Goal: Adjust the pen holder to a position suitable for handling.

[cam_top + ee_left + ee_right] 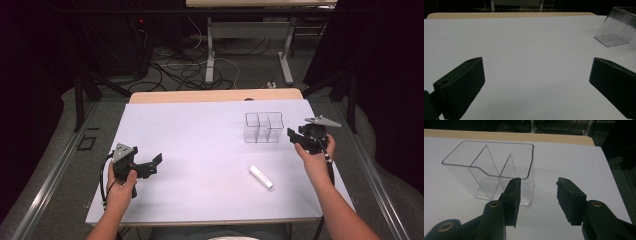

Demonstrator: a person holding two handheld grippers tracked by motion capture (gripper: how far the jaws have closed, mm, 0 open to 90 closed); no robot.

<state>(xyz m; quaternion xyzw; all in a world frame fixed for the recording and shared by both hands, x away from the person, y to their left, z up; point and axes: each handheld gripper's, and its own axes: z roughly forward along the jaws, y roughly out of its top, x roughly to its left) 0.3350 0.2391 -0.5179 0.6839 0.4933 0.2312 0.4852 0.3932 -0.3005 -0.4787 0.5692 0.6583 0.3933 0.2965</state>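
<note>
Clear divided container (263, 127) stands near the bench's (200, 130) far right corner. Right gripper (537, 195) hovers just beside it, jaws apart, seemingly holding nothing. Left gripper (536, 82) gapes wide.

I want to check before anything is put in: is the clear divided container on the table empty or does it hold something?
Empty. In the right gripper view the clear container shows bare compartments and the table through its walls.

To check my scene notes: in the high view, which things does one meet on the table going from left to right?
left gripper → clear divided container → white stick-like object → right gripper
</note>
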